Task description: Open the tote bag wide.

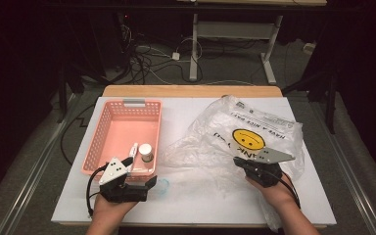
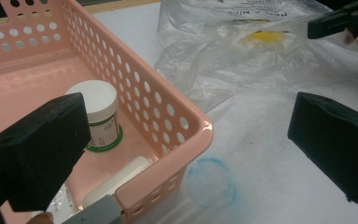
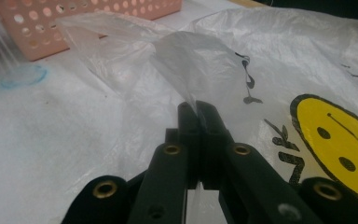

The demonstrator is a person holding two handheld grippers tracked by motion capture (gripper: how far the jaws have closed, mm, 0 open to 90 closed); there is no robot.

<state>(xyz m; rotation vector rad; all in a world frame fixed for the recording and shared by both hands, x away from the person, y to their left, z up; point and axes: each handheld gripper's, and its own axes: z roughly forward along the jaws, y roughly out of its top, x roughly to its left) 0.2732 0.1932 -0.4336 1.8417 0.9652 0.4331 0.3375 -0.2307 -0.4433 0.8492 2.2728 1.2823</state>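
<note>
A clear plastic bag [image 1: 240, 122] with a yellow smiley lies crumpled on the right half of the white table top. My right gripper [image 1: 237, 161] is shut on a raised fold of the bag [image 3: 279, 51]; the jaws of this gripper [image 3: 198, 112] are pressed together with film between them. A pink perforated basket [image 1: 127, 104] stands at the left and holds a white-lidded jar [image 1: 146, 152] and a white tube [image 1: 133, 155]. My left gripper [image 1: 141, 172] is open at the basket's near right corner. The jaws of the left gripper [image 2: 191, 140] straddle the basket wall [image 2: 135, 93], with the jar [image 2: 95, 100] and tube [image 2: 116, 179] inside.
A blue circle [image 1: 162, 186] is marked on the table sheet just outside the basket's near corner. The other hand's gripper [image 2: 317, 28] shows far off over the bag [image 2: 223, 51]. Cables and a desk frame [image 1: 194, 49] lie on the floor beyond the table's wooden far edge.
</note>
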